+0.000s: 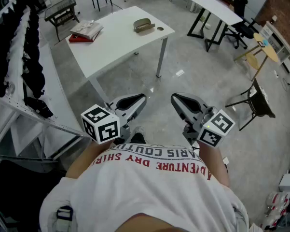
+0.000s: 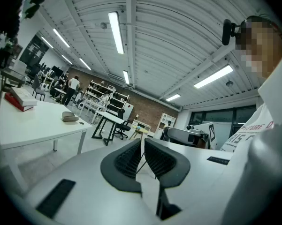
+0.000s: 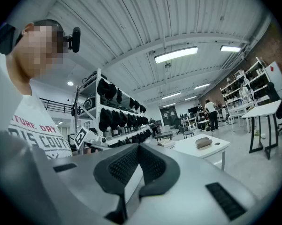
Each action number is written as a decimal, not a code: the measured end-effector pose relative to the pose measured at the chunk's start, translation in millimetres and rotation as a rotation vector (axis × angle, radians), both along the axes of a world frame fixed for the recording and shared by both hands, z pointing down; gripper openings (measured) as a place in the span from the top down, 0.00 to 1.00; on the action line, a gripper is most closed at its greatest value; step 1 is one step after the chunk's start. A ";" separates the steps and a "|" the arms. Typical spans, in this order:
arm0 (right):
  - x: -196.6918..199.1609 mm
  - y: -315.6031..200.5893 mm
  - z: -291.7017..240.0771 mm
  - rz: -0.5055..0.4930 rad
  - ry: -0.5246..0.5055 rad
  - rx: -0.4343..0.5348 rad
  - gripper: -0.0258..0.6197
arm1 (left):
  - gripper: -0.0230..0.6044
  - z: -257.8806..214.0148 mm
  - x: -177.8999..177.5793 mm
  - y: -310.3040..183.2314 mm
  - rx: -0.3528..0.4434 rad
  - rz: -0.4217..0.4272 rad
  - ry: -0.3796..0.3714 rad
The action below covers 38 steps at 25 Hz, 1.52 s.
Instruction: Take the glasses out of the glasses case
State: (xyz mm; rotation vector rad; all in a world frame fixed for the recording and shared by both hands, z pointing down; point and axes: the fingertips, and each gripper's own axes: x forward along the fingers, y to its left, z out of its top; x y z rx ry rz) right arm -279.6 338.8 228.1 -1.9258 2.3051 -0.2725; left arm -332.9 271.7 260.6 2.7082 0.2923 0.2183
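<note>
A grey-brown glasses case [image 1: 144, 25] lies closed near the far right corner of a white table [image 1: 116, 47], a few steps ahead of me. The case is small and distant in the left gripper view [image 2: 69, 117] and in the right gripper view [image 3: 203, 142]. No glasses show. My left gripper [image 1: 130, 102] and right gripper [image 1: 186, 103] hang side by side close to my chest, over the concrete floor and far from the table. The left gripper [image 2: 141, 146] has its pads together with nothing between them. The right gripper [image 3: 138, 149] is likewise shut and empty.
A red-and-white stack of books [image 1: 86, 31] lies at the table's left end, and a small dark disc [image 1: 159, 29] beside the case. A shelving rack with dark items [image 1: 19, 57] runs along the left. Another white table [image 1: 216, 8], chairs [image 1: 258, 103] and a round side table [image 1: 263, 47] stand at right.
</note>
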 end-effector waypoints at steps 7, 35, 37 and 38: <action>0.3 1.0 -2.9 0.017 0.005 0.026 0.92 | 0.89 5.3 3.8 -4.7 -0.013 0.008 0.004; 100.0 -81.1 25.2 0.075 0.071 -0.085 0.45 | 0.89 20.7 88.1 -90.5 -0.048 0.000 -0.010; 117.3 -98.4 26.6 0.076 0.065 -0.091 0.45 | 0.89 21.9 105.2 -107.1 -0.053 0.000 -0.018; 126.6 -107.1 27.7 0.075 0.059 -0.096 0.45 | 0.89 23.1 114.4 -115.7 -0.055 0.000 -0.026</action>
